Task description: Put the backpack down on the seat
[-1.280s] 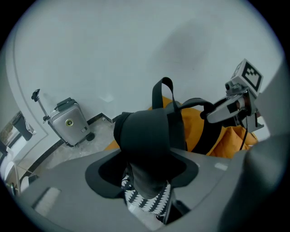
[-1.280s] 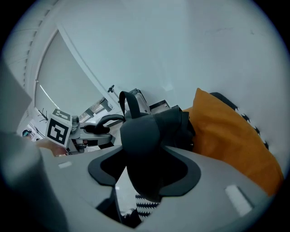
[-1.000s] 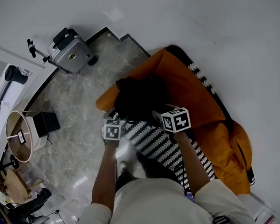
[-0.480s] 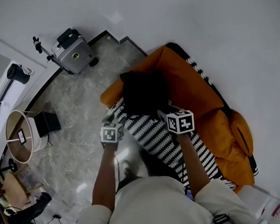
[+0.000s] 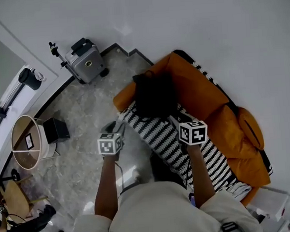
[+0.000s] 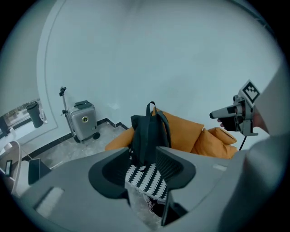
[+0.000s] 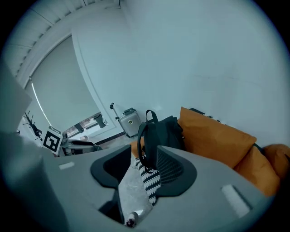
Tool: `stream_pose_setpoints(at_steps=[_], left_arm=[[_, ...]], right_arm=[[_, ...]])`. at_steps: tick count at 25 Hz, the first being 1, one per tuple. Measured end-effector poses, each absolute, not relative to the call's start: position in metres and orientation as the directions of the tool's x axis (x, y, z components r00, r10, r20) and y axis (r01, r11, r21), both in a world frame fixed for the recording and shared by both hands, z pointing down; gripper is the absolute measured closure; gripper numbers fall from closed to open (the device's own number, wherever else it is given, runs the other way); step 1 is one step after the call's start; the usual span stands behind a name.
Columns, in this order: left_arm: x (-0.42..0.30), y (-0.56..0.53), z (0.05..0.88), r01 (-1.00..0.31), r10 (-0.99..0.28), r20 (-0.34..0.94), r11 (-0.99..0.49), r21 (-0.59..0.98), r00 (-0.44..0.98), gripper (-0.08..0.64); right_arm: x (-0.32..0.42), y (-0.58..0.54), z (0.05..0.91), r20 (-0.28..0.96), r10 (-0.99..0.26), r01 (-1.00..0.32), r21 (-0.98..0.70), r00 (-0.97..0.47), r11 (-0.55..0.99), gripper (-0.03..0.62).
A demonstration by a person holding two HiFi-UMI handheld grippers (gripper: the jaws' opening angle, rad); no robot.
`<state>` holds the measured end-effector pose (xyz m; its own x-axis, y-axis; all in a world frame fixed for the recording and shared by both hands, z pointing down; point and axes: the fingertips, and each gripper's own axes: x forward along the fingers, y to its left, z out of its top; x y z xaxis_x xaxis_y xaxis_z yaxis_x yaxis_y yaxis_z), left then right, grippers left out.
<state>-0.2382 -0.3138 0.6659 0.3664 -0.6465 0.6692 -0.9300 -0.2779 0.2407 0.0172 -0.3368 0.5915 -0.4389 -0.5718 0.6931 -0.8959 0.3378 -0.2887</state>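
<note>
backpack [image 5: 153, 93] looks soft and light; its top loop [image 6: 151, 105], ahead of left claw [image 6: 142, 153] and right claw [image 7: 144, 150], suits gripping. both are released, jaws just narrowing on nothing.

One black backpack [image 5: 153, 95], one orange sofa [image 5: 198, 94], one black-and-white throw [image 5: 162, 136] — and to the left, one silver suitcase [image 5: 88, 62] and one round lampshade [image 5: 17, 132]. Two of one kind — the left hand-held gripper [image 5: 114, 127] and the right hand-held gripper [image 5: 177, 119].

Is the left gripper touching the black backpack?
Apart. The head view shows a gap between the left gripper and the backpack on the sofa; its jaws have just been closing, empty.
</note>
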Motion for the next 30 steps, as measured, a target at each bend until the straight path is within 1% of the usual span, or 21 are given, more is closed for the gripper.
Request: stream_pose_setpoints(at_steps=[3, 8, 11, 12, 13, 15, 22, 30], left_arm=[[-0.249, -0.296, 0.641, -0.93, -0.688, 0.625, -0.288, 0.23, 0.368, 0.38], [-0.256, -0.274, 0.592, -0.932, -0.765, 0.532, -0.305, 0.197, 0.363, 0.403], [-0.259, -0.259, 0.554, -0.932, -0.808, 0.466, -0.328, 0.152, 0.361, 0.44], [-0.26, -0.253, 0.542, -0.931, -0.817, 0.447, -0.339, 0.137, 0.363, 0.466], [-0.261, -0.247, 0.531, -0.928, -0.824, 0.43, -0.352, 0.125, 0.37, 0.501], [-0.263, -0.232, 0.508, -0.919, -0.833, 0.394, -0.38, 0.102, 0.388, 0.547], [-0.264, -0.178, 0.448, -0.893, -0.851, 0.287, -0.446, 0.049, 0.441, 0.548], [-0.263, -0.13, 0.405, -0.873, -0.852, 0.211, -0.488, 0.016, 0.48, 0.549]], right_arm=[[0.009, -0.312, 0.569, 0.65, -0.617, -0.895, -0.293, -0.444, 0.337, 0.431], [0.007, -0.275, 0.53, 0.579, -0.71, -0.916, -0.237, -0.401, 0.324, 0.527], [0.004, -0.252, 0.508, 0.534, -0.752, -0.923, -0.223, -0.386, 0.315, 0.567], [0.002, -0.244, 0.5, 0.519, -0.765, -0.924, -0.217, -0.382, 0.314, 0.574], [-0.002, -0.235, 0.492, 0.503, -0.777, -0.926, -0.21, -0.378, 0.315, 0.577], [-0.01, -0.216, 0.475, 0.469, -0.8, -0.927, -0.193, -0.375, 0.322, 0.588], [-0.032, -0.156, 0.42, 0.361, -0.852, -0.925, -0.118, -0.379, 0.361, 0.588], [-0.05, -0.106, 0.381, 0.297, -0.872, -0.917, -0.032, -0.389, 0.398, 0.589]])
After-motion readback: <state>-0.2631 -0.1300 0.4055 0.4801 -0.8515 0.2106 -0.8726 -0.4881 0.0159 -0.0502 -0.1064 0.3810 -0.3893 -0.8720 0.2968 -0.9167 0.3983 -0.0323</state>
